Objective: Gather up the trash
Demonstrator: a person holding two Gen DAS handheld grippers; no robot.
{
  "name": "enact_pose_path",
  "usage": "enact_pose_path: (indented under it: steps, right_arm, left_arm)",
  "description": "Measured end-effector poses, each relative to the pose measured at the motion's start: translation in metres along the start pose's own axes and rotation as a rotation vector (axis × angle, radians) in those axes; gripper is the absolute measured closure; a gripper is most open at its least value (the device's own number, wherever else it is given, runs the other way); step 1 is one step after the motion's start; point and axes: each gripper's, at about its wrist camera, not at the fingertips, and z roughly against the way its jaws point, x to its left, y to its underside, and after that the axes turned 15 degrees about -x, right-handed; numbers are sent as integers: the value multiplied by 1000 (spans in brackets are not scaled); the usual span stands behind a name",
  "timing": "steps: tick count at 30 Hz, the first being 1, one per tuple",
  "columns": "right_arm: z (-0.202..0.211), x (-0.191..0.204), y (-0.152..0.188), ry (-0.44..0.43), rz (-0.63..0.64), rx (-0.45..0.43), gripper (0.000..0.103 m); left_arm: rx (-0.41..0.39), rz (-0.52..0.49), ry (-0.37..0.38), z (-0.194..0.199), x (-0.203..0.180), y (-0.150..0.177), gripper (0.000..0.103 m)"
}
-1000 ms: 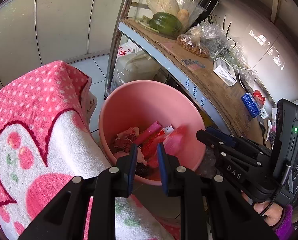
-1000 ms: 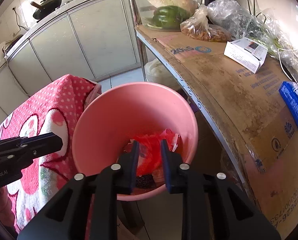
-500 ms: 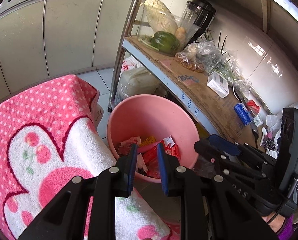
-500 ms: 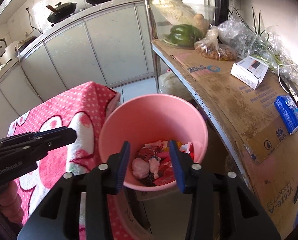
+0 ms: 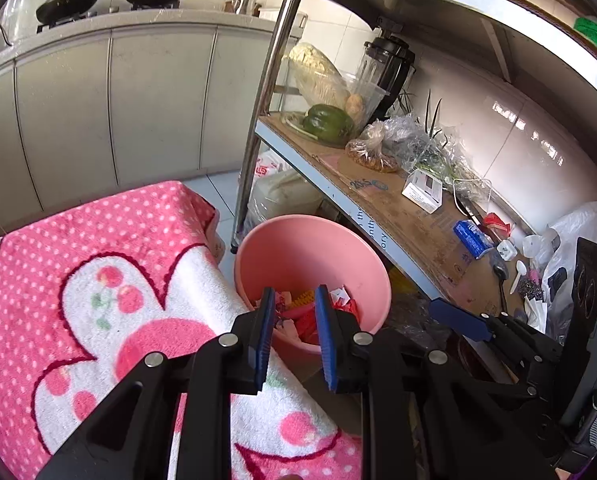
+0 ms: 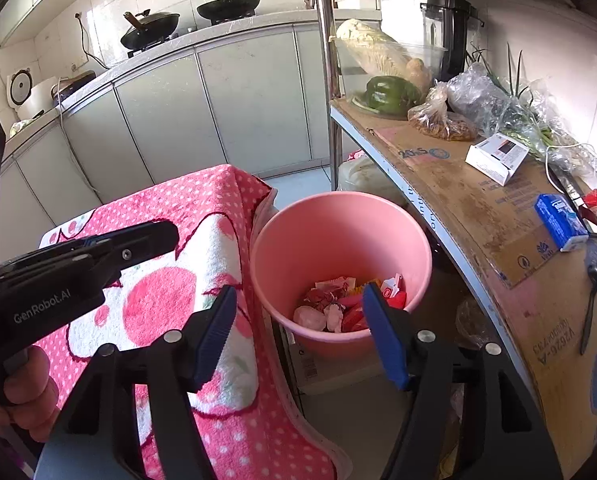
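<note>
Centre frame, my right gripper [image 6: 298, 312] just opened wide, empty, above bucket [image 6: 282, 240] of trash [image 6: 346, 304]; left gripper [image 5: 294, 312] part-open, empty.

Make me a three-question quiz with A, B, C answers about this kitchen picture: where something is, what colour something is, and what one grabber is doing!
1. Where is the trash?
A. inside the bucket
B. on the towel
C. on the shelf

2. What colour is the bucket?
A. blue
B. pink
C. green

3. How is the right tool?
A. shut on a wrapper
B. shut and empty
C. open and empty

Answers:
1 A, the wrappers lie at the bucket's bottom.
2 B, its wall and rim are pink.
3 C, its jaws have just been opening, with nothing between them.
</note>
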Motion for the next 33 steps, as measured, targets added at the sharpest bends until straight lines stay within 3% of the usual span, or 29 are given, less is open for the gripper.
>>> enact_pose_path:
  steps: [15,33]
  right_arm:
    - [30,21,23,42,28,-10,35]
    - [47,35,33,59,46,-31,35]
  left_arm:
    - [-46,-7,-15,40,-3,23,83]
    - [-90,-13,-11,67,-2,28,83]
